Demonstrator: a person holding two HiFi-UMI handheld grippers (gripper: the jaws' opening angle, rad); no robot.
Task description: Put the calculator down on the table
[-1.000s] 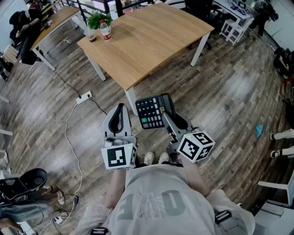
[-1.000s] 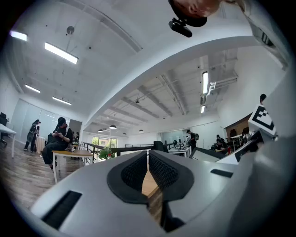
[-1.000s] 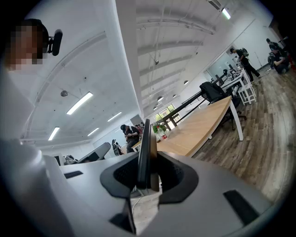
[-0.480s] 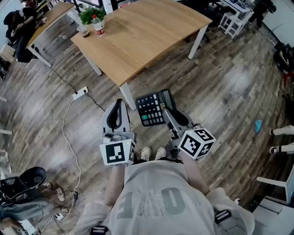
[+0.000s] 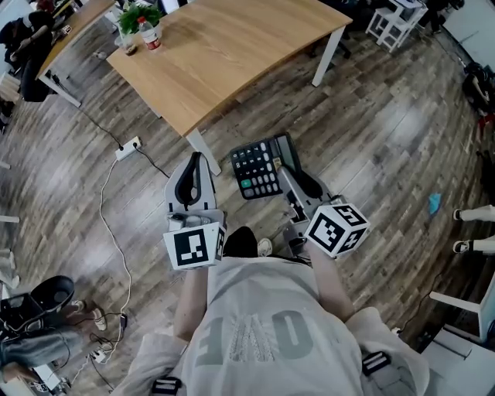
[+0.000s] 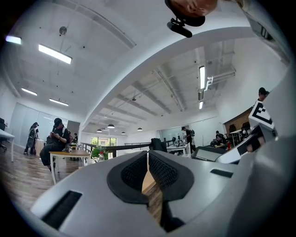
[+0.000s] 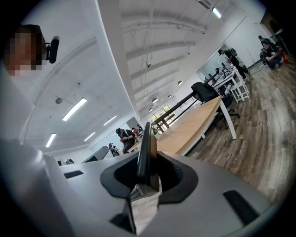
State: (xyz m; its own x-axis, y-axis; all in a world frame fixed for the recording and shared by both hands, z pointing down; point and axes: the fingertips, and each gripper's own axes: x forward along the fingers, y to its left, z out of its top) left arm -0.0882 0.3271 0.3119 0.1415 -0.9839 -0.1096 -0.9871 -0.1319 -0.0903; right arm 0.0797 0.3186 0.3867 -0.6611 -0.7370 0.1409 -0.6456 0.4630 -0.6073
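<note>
A black calculator [image 5: 261, 167] with white and green keys sticks out of my right gripper [image 5: 292, 172], whose jaws are shut on its right edge; it hangs above the wooden floor. In the right gripper view the calculator [image 7: 146, 156] stands edge-on between the pads. My left gripper [image 5: 193, 176] is beside it on the left, jaws together with nothing between them; its dark pads [image 6: 159, 169] almost meet. The light wooden table [image 5: 224, 54] lies ahead, its near corner just beyond both grippers.
On the table's far left corner stand a small plant [image 5: 133, 17] and a bottle [image 5: 149, 35]. A white power strip [image 5: 126, 145] with a cable lies on the floor at left. More desks, chairs and seated people are around the room.
Both grippers and the calculator have advanced toward the table, whose near corner now lies closer to them. The grip on the calculator looks the same.
</note>
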